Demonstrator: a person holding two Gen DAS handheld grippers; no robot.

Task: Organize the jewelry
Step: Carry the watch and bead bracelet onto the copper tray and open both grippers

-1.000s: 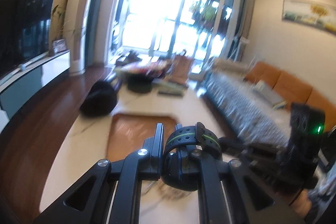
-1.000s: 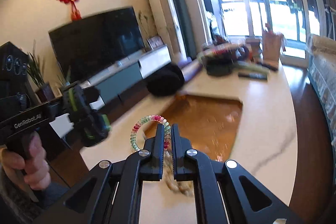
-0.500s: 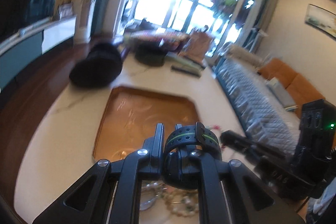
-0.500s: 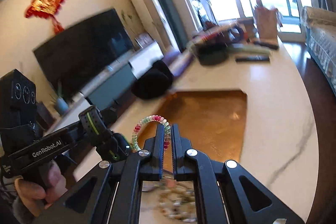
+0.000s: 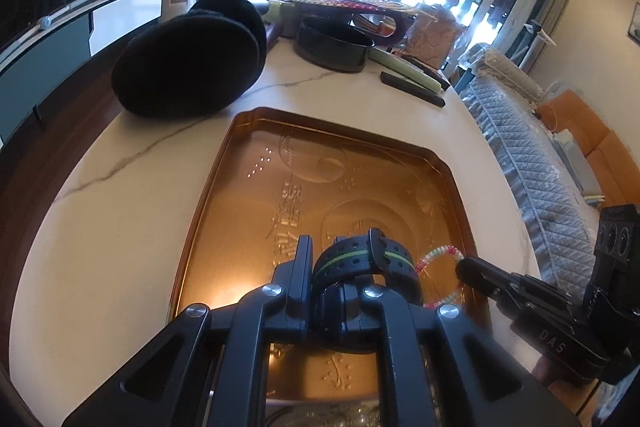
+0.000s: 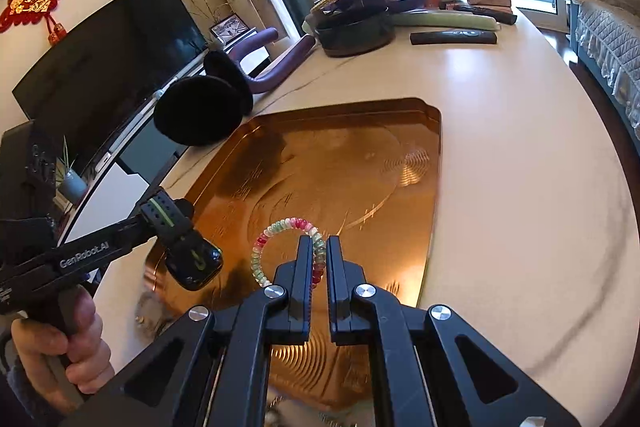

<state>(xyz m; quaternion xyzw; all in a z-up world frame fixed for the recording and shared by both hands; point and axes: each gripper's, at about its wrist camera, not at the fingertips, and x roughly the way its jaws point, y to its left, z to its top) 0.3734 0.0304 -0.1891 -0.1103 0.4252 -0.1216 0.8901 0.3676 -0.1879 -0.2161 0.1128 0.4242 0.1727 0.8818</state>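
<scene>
A: Grippers both over the tray (image 6: pixel 434 163)?
B: Yep. Left gripper (image 5: pixel 342 269) clamped on watch (image 5: pixel 362 261), right gripper (image 6: pixel 316 259) pinching bracelet (image 6: pixel 280 227), both above its near end, looks ready for dropping in.

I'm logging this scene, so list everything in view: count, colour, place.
tray: 1, amber-gold, centre of table
table: 1, white marble
watch: 1, black with green stripe, gripped in left tool above tray
beaded bracelet: 1, pink, green and white, gripped in right tool above tray
earmuffs: 1 pair, black, table beyond tray
round dish: 1, black, far end of table
remote: 1, black, far end
television: 1, black, wall
sofa: 1, orange, beside table
left tool: 1, black
right tool: 1, black
</scene>
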